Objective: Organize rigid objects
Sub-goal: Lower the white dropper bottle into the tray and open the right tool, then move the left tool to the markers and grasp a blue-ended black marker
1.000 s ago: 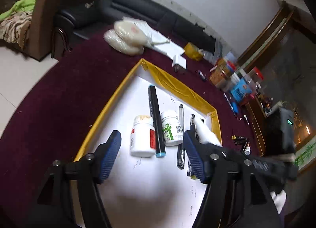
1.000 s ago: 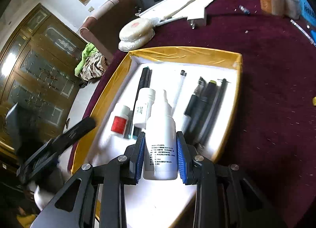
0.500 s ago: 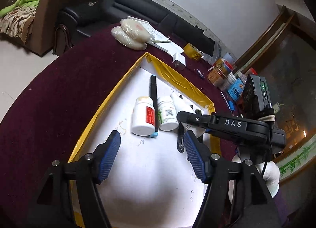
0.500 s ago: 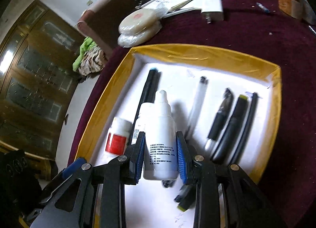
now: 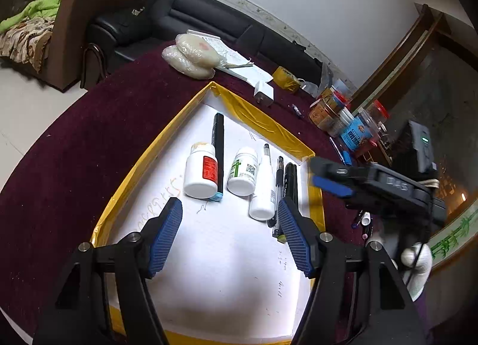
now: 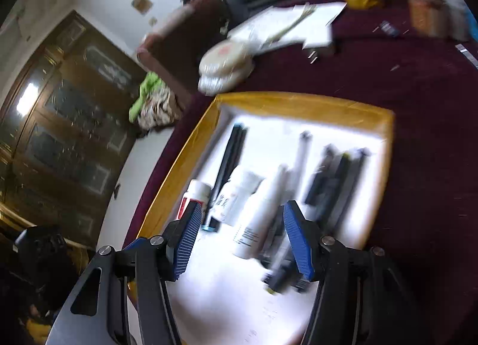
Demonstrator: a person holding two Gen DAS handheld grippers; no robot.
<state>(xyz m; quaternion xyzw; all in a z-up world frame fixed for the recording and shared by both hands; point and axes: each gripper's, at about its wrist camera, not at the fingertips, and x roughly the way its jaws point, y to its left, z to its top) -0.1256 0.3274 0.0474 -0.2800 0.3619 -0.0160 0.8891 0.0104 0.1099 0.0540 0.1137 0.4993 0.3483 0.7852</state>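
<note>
Tray, yellow-rimmed with a white floor, sits on the dark red table and holds every rigid item we track. Against the frames a second and half a second back, the right gripper no longer clamps the white dropper bottle: its jaws are opening, and the bottle lies flat on the tray floor, cap end away from us, between the green-label bottle and the clear pen. In the right wrist view the bottle shows between the spread blue pads without touching either. In the left wrist view the right gripper has pulled back off the tray to its right edge. Left gripper is released, nothing between its pads, hovering over bare tray floor near us, much as before. Red-label bottle and black marker lie side by side left of the green-label one; a dark pen lies at the row's right end. Right wrist view is motion-blurred, so labels and pen details there are unreadable. In the left wrist view the left gripper's right finger cuts off the near ends of the pens. A white-gloved hand is only partly visible at the right edge.
</note>
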